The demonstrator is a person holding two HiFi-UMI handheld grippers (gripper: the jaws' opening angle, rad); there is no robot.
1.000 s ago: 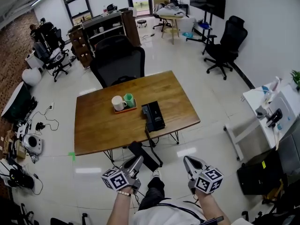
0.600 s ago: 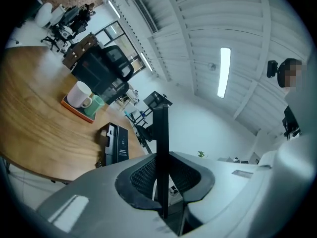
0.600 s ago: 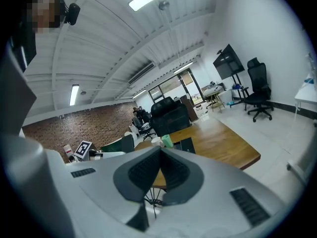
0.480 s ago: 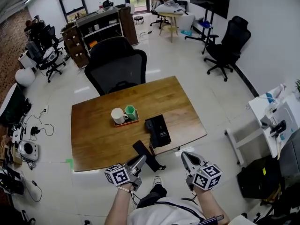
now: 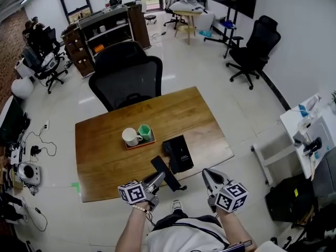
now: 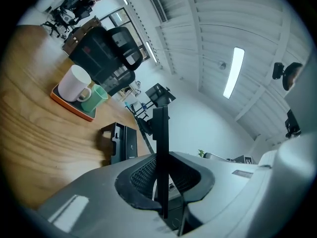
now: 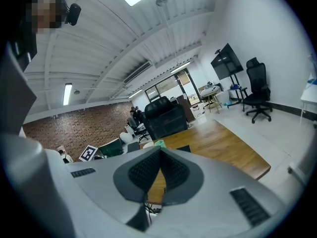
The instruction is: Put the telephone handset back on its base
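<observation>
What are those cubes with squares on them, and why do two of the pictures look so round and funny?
A person holds a tool in each hand, with two jaws that pinch like tongs. The cubes are part of those tools. The big picture comes from a camera on the person's head, looking down. The round pictures come from small cameras riding on each tool, looking along its jaws. On the wooden table sit a black phone base and a tray with a white mug and a green cup. The left hand-held gripper pinches the black handset near the table's front edge. The right hand-held gripper is shut and empty.
</observation>
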